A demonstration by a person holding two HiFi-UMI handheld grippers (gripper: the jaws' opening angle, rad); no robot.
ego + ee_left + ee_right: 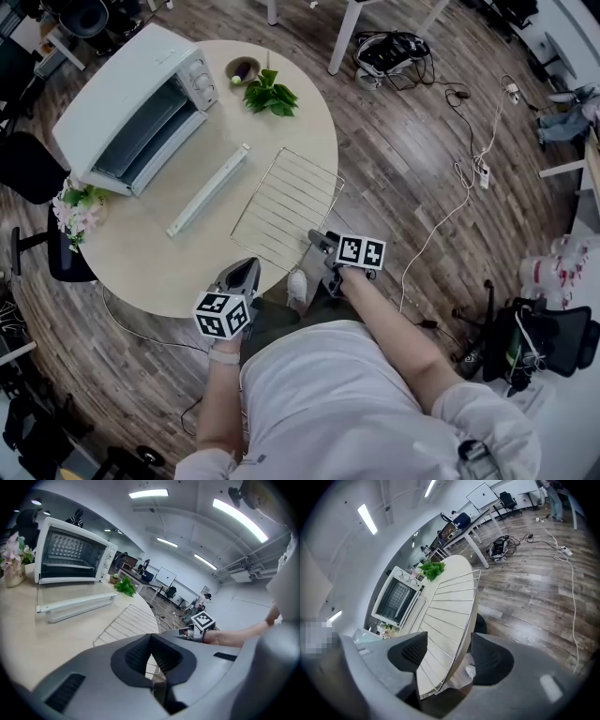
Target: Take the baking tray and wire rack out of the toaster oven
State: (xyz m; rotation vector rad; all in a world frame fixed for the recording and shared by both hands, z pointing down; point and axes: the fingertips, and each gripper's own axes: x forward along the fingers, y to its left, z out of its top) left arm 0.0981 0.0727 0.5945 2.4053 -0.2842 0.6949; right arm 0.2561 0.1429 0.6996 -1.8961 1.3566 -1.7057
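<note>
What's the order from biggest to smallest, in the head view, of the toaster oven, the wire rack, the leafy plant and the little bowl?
1. toaster oven
2. wire rack
3. leafy plant
4. bowl

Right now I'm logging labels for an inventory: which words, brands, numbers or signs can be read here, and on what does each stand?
No text can be read in any view.
On the white metal toaster oven: marks beside the knobs, too small to read.
On the cubes of the left gripper and right gripper: black-and-white square patterns, no letters.
</note>
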